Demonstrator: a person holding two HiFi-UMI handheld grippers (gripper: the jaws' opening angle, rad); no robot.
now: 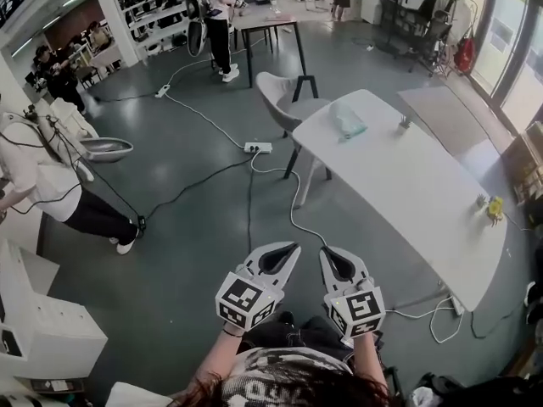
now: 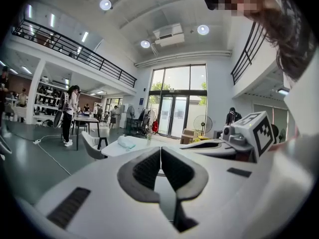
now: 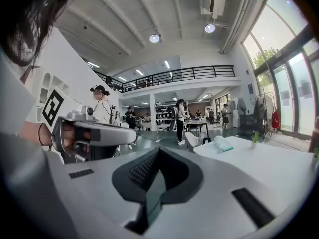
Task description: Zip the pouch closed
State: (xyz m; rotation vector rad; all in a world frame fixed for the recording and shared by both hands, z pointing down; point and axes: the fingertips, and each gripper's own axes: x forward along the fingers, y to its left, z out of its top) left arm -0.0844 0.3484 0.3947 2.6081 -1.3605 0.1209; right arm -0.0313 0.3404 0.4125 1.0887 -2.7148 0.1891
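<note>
The pouch (image 1: 346,119), pale teal and soft, lies at the far end of the long white table (image 1: 407,185). It also shows small in the left gripper view as the pouch (image 2: 126,142) and in the right gripper view as the pouch (image 3: 223,143). Both grippers hang side by side over the floor, well short of the table and far from the pouch. My left gripper (image 1: 292,247) has its jaws pressed together with nothing between them (image 2: 160,151). My right gripper (image 1: 326,251) is likewise shut and empty (image 3: 158,152).
A grey chair (image 1: 284,96) stands at the table's far corner. A power strip (image 1: 258,147) and cables trail over the floor. A small plant (image 1: 405,123) and a yellow object (image 1: 495,209) sit on the table. People stand at the left and back.
</note>
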